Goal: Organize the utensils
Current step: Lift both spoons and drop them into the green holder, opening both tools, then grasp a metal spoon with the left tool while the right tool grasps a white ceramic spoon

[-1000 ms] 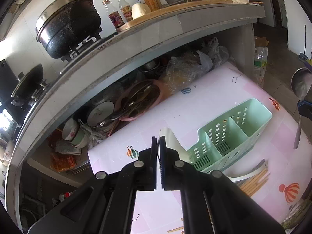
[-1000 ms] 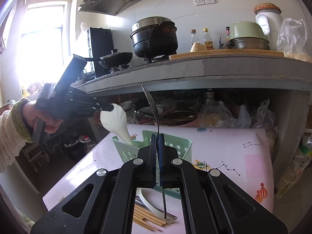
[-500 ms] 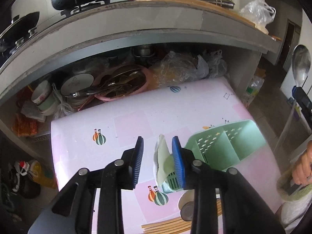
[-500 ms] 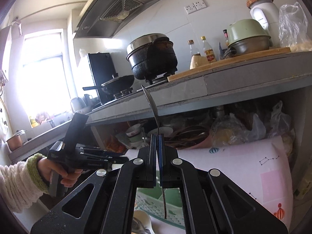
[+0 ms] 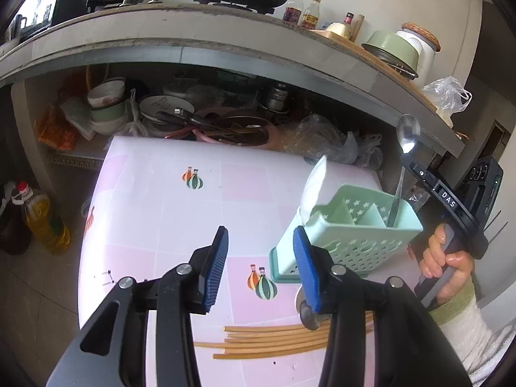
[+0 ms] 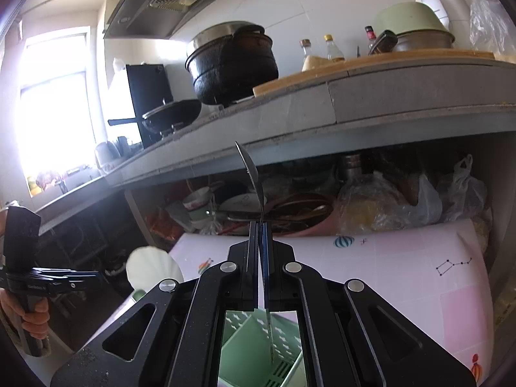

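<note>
Cramped kitchen, low desk [image 5: 154, 200] under a pink patterned cloth, tucked below a concrete counter loaded with pots. Landmark is the green caddy [image 5: 351, 235] standing on that cloth.

Right gripper [image 6: 260, 225]: jaws clamped fully together on the neck of a metal spoon [image 5: 407, 135]. The spoon's long axis runs almost straight up and down, bowl at the top, handle tip pointing down into the caddy's end compartment on the right-hand side. So the coming move looks like a plain drop or lower along that axis.

Left gripper [image 5: 259, 258]: jaws opening, nothing between them, just beside the caddy's near corner. A white scoop [image 5: 314, 183] already stands in the caddy's opposite end. Chopsticks [image 5: 274, 338] lie flat in front of the caddy, lengthwise across the view, nearer the left hand.
</note>
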Tool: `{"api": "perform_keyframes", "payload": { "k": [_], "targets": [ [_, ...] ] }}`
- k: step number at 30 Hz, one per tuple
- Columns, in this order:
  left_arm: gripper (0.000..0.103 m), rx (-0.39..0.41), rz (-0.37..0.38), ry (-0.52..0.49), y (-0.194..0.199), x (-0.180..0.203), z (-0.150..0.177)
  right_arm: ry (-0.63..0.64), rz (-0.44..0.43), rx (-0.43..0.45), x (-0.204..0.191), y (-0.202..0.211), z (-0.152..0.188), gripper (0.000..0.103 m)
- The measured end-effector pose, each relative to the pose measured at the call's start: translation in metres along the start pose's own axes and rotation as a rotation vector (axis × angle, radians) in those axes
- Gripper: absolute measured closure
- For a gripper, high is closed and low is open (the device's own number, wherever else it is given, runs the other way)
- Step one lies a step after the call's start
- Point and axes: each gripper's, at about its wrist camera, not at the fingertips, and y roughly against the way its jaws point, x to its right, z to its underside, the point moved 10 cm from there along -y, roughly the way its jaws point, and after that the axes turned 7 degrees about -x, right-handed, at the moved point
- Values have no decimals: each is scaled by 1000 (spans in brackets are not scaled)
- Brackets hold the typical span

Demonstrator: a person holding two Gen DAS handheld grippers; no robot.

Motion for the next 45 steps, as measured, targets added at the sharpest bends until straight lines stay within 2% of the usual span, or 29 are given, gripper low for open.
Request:
{"api": "perform_keyframes", "payload": {
  "k": [5,11,18,24,26,28,31,36,40,42,45],
  "targets": [
    [63,-33,34,73,-6,-16,27,113,53,-52,-8,-3,23,102],
    [63,-21,49,95,-9,-22,37,226,110,-95,-16,4,38,102],
    [63,-17,56,119,-14,-29,45,295,157,-130,-19,11,44,101],
    [63,-20,63,133,-17,-32,55,284,177,-142,-20,18,46,101],
    [63,-21,71,141,-17,-32,58,268,179,-141,-21,25,45,96],
    [63,-22,78,145,-18,-31,61,252,184,-124,-22,34,43,77],
    [63,-27,81,145,-18,-30,65,231,193,-79,-25,53,35,63],
    [62,-38,100,142,-19,-23,70,179,202,-8,-27,90,26,55],
    [62,-44,151,131,-18,-8,78,115,189,17,-30,112,32,52],
    [62,-62,190,126,-22,4,84,60,156,3,-32,114,42,50],
    [62,-97,238,128,-32,23,94,-5,124,-65,-35,105,71,50]
  ]
}}
